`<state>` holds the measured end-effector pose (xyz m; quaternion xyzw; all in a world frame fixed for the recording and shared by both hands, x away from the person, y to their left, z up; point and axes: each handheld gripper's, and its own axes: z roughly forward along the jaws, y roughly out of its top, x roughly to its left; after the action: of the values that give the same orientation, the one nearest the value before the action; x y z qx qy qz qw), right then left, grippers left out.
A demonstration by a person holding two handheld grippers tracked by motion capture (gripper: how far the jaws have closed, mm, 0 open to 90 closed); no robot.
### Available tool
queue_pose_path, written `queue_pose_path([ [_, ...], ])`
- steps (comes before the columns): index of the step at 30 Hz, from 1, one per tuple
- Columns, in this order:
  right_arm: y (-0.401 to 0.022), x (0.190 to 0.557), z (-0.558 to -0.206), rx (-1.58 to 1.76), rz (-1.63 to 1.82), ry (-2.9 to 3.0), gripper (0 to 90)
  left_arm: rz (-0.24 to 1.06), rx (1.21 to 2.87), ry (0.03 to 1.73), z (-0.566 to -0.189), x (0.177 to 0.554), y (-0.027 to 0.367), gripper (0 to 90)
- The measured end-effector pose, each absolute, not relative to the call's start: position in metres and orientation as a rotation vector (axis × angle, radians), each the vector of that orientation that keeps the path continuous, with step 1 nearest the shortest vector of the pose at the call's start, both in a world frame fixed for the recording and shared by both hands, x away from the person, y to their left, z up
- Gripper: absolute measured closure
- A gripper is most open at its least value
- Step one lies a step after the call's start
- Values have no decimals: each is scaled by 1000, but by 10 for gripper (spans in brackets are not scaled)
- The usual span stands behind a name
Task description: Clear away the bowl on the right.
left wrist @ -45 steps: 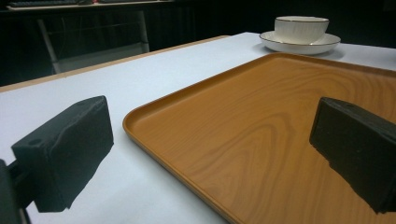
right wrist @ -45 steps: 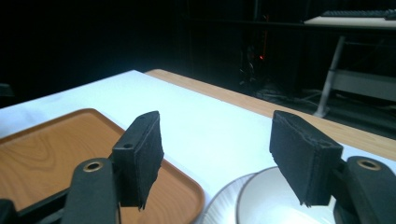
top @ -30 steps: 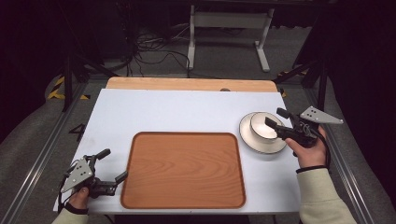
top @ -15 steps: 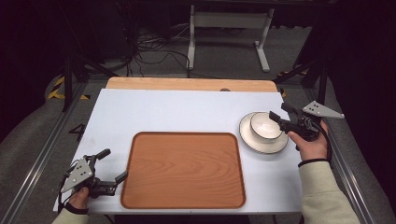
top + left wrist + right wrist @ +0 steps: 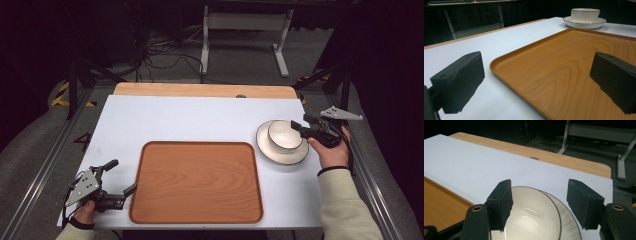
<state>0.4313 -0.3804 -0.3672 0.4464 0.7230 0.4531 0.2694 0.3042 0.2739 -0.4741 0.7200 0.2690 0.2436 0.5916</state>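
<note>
High view: we read no brand, label or lettering on anything here. The white bowl [image 5: 284,135] sits in the white saucer [image 5: 270,151] on the white counter [image 5: 200,122], just beside the far right corner of the wooden tray [image 5: 197,182], which lies bare at the near middle of the counter. Our right gripper [image 5: 299,128] reaches in from the right edge, its fingers over the bowl's right rim; from this view we cannot tell whether they touch it.

In the right gripper view, we see the bowl [image 5: 529,220] low between the two black fingers [image 5: 500,202], its rim passing under the left one while the right one hangs over the saucer [image 5: 567,225]. The fingers have just been closing a little, yet they stand fairly wide, with a gap between each pad and the porcelain, so nothing is gripped.

Our left gripper [image 5: 120,177] rests at the near left corner of the counter, just beside the tray's left edge and well apart from the bowl. In the left gripper view its fingers [image 5: 461,80] stand wide, with the tray's corner [image 5: 499,65] between them, and the bowl [image 5: 585,15] and saucer [image 5: 584,24] far off beyond the tray.
</note>
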Motion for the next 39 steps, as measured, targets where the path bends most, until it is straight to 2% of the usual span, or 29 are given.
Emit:
queue_pose_path([
  [8, -382, 442, -379, 1291, 1128, 1999, 375, 566, 1675, 626, -474, 304, 274, 3],
  [16, -386, 450, -389, 1383, 1059, 2048, 414, 566, 1675, 625, -474, 304, 274, 3],
  [39, -384, 461, -405, 1642, 895, 2100, 604, 564, 1672, 630, -474, 304, 274, 3],
])
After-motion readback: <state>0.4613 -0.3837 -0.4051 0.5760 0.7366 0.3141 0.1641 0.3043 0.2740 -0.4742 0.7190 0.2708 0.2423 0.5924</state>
